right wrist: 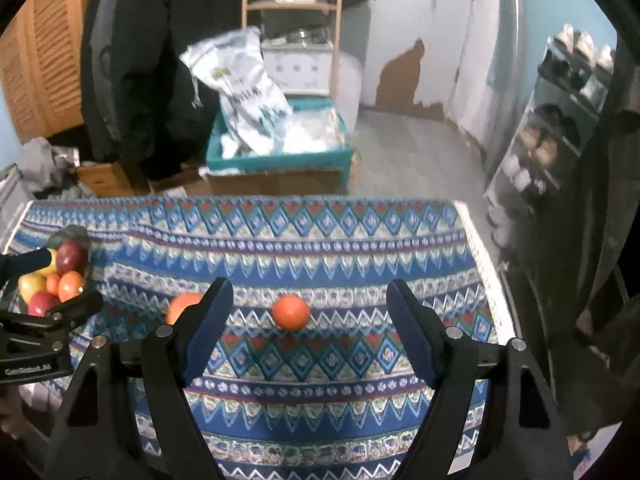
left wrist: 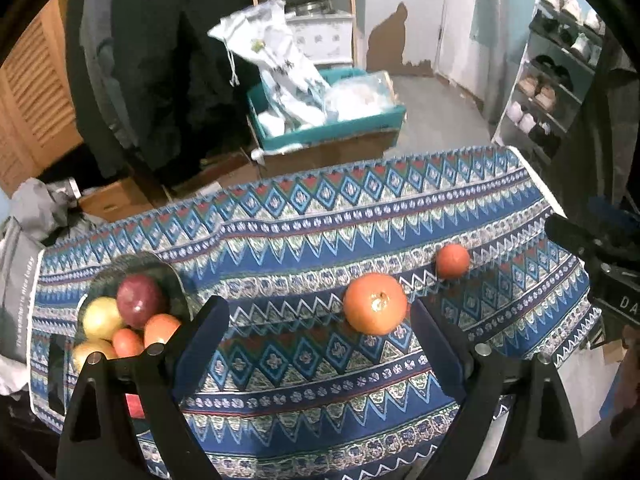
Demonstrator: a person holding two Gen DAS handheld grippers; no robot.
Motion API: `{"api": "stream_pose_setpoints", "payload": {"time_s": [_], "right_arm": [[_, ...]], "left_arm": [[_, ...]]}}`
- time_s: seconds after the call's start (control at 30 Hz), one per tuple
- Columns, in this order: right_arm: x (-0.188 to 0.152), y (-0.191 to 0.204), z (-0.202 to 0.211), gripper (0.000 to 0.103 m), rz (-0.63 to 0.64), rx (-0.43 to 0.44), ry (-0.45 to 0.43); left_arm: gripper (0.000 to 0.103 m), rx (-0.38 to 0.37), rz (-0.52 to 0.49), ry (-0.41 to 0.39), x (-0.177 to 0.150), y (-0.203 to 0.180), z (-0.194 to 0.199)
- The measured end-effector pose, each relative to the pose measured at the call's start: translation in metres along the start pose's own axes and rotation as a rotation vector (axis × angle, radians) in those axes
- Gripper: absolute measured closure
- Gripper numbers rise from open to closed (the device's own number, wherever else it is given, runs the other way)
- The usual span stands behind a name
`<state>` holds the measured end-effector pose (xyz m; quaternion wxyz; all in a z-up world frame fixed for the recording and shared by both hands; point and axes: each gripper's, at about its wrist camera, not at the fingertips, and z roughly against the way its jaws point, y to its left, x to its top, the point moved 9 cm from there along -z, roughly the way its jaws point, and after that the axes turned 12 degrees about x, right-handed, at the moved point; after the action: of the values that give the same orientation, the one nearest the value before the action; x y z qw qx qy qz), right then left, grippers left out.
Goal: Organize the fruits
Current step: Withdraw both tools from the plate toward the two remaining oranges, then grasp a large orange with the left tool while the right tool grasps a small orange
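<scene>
Both grippers are hovering wide open over a patterned tablecloth. The left gripper is nearing a large orange at center; the right gripper is facing a small orange. Each looks firm, round and liable to roll, so gripping across the middle seems best. A glass bowl at lower left is holding fruit.

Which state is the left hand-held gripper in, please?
Open: the left hand-held gripper has its jaws spread wide, empty, with the large orange lying between them.
</scene>
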<state>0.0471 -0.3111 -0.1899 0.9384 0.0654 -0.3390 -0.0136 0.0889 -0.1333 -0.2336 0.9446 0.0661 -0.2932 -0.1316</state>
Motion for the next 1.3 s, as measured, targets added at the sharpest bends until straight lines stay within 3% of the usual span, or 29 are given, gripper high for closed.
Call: {"api": "stream_pose_setpoints", "payload": {"time_s": [0.63, 1.3], "right_arm": [[-0.056, -0.029, -0.075, 0.024, -0.093, 0.039, 0.205], [-0.077, -0.042, -0.111, 0.024, -0.124, 0.036, 0.274]], "left_arm": [[0.01, -0.053, -0.017, 0.162, -0.023, -0.04, -0.077], [0.007, -0.092, -0.029, 0.245, -0.027, -0.073, -0.125]]}}
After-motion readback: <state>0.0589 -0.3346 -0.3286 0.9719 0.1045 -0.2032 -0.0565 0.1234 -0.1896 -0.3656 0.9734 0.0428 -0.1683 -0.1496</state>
